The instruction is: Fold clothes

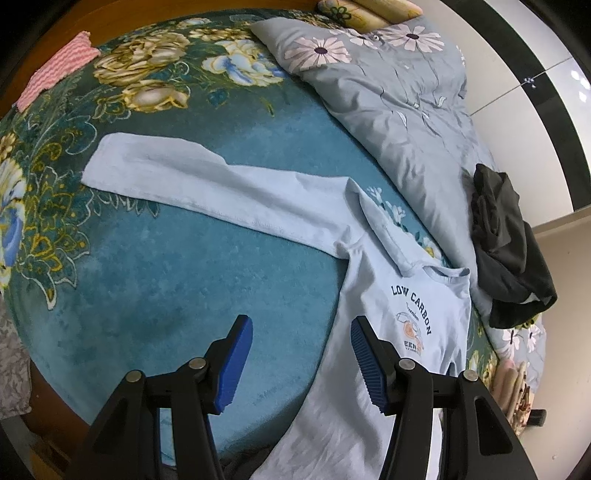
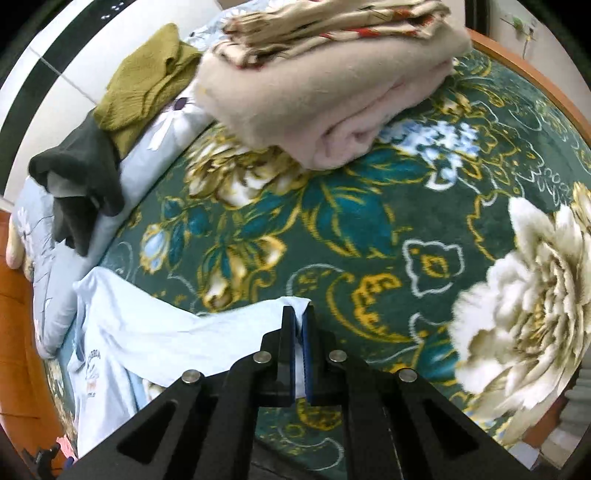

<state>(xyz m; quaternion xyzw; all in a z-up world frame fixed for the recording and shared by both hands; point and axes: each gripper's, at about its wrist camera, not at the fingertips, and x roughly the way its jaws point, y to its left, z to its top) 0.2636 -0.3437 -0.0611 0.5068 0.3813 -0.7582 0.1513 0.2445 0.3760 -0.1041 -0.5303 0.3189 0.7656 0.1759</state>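
- Light blue long-sleeved shirt [image 1: 402, 295]: lies front up on the bed, navy "LOW CARBON" lettering and an orange print on the chest. One sleeve [image 1: 207, 184] is stretched out flat across the blanket; the end of the other sleeve [image 2: 295, 306] is lifted at the right gripper.
- Left gripper [image 1: 301, 363]: hangs over the shirt's side edge, blue-padded fingers [image 1: 236, 363] apart, nothing between them.
- Right gripper [image 2: 300, 350]: fingers together, clamped on the pale blue sleeve end.
- Teal floral blanket [image 1: 177, 266]: covers the bed, large gold and white flowers.
- Grey-blue daisy-print quilt [image 1: 399, 92]: bunched along the far edge of the bed, just beside the shirt's collar.
- Dark garment [image 1: 506, 236]: crumpled on the quilt.
- Olive knitted garment [image 2: 144, 81]: on the quilt, just beyond the dark garment.
- Folded beige blanket [image 2: 317, 96]: on the teal blanket, a patterned cloth [image 2: 332, 29] stacked on top.
- Pink ribbed cloth [image 1: 59, 70]: at the bed's far corner, well apart from the shirt.
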